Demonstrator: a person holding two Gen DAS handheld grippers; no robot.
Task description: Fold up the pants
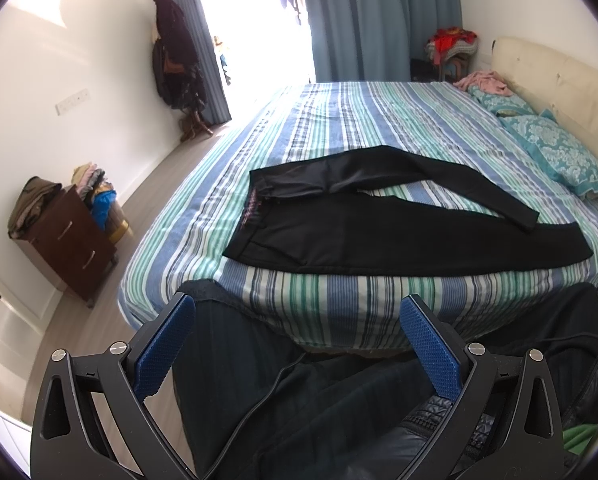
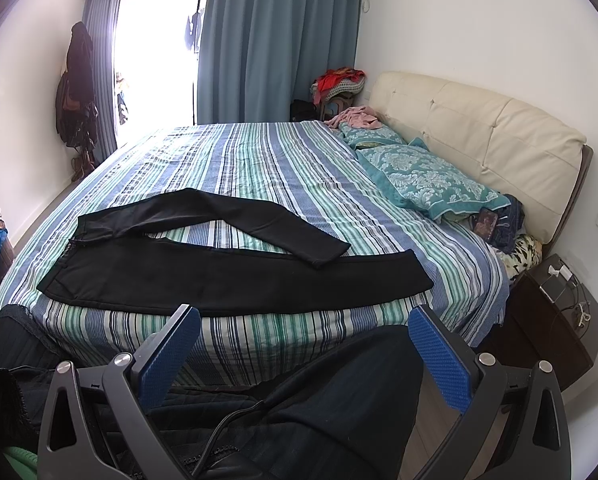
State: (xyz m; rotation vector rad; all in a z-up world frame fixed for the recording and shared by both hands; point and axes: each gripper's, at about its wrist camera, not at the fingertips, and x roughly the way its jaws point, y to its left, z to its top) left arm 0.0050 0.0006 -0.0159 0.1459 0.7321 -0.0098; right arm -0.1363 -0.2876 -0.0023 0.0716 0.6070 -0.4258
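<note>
Black pants [image 1: 379, 236] lie spread on the striped bed [image 1: 339, 128], waistband to the left, legs running right. The far leg bends across and its cuff rests on the near leg. They also show in the right wrist view [image 2: 235, 276]. My left gripper [image 1: 297, 304] is open and empty, held back from the bed's near edge, above the person's dark-clothed legs. My right gripper [image 2: 305, 316] is open and empty too, short of the bed edge [image 2: 259, 344].
Teal pillows [image 2: 423, 180] and a cream headboard [image 2: 479, 136] lie at the right. A dark nightstand [image 2: 555, 312] stands right of the bed, a brown drawer unit [image 1: 71, 244] with clothes left. A coat rack [image 1: 175, 56] and blue curtains [image 2: 279, 40] are behind.
</note>
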